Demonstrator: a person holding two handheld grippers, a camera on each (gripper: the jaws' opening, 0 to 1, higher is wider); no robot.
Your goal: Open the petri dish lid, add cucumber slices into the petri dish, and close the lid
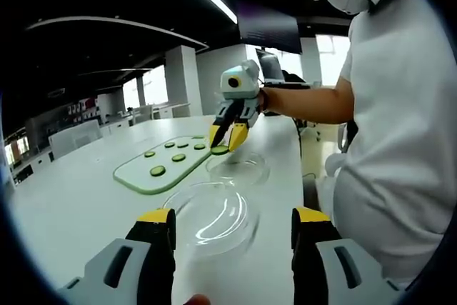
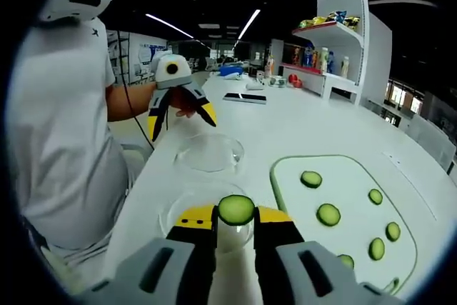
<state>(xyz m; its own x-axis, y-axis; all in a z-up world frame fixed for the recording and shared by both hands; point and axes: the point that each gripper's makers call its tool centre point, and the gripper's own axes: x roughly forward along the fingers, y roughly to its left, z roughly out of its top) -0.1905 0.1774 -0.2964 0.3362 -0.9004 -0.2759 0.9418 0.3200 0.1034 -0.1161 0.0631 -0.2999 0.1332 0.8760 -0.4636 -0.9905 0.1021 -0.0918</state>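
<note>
- Cucumber slice (image 2: pixel 236 209) sits pinched between the right gripper (image 2: pixel 235 225) tips, directly above the clear petri dish base (image 2: pixel 207 213) on the white table (image 2: pixel 307 126).
- In the left gripper view, the left gripper (image 1: pixel 233 228) has its jaws spread wide with nothing between them, hovering over the petri dish lid (image 1: pixel 214 218) that lies on the table.
- Beside the dish base, a pale green cutting board (image 2: pixel 350 212) carries more cucumber slices (image 2: pixel 328 214).
- Farther off, a person in a white shirt (image 2: pixel 64 141) stands at the table edge.
- Beyond, a white shelf (image 2: pixel 343 26) holds bottles.
</note>
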